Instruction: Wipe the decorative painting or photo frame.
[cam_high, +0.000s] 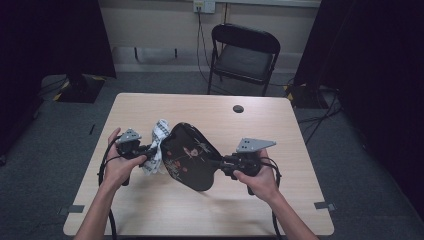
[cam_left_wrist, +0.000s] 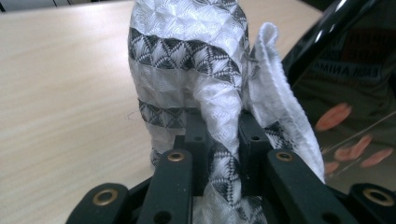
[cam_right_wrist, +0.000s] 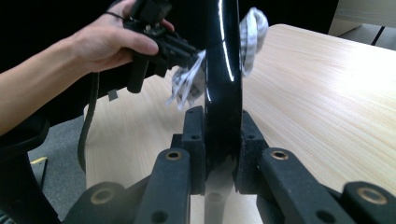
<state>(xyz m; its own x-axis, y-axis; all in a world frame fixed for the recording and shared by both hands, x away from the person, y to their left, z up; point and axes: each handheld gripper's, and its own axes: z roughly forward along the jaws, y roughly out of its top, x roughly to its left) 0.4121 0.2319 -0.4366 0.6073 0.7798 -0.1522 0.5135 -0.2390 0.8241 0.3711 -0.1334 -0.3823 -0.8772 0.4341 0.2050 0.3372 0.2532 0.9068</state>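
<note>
Black jaws at the bottom of the left gripper view clamp a bunched white cloth (cam_left_wrist: 196, 88) with grey triangle bands; the fabric is pinched tight between the pads and rises above them. Just right of it, a glossy black tray (cam_left_wrist: 355, 93) with pink petal marks, its face touching or nearly touching the cloth.

Right gripper view: jaws clenched on the tray's rim (cam_right_wrist: 223, 84), seen edge-on, held upright off the table (cam_right_wrist: 317, 102). Beyond it, the person's left hand (cam_right_wrist: 105, 44) and the cloth hanging against the far face.

High view: left gripper (cam_high: 148, 148) presses the cloth (cam_high: 157, 145) to the tray's left side; right gripper (cam_high: 223, 163) grips the tray's right edge. Tray (cam_high: 189, 155) is lifted and tilted above the middle of the table, between the two hands. A folding chair (cam_high: 244, 55) stands beyond the table.

Judgement: work is a wipe-down of the tray. Both grasps are made and cloth is at the surface, so setup is done. How much of the face has been covered cannot be told; no dirt is visible. Left to do, likely: finish the strokes, set tray and cloth down.
</note>
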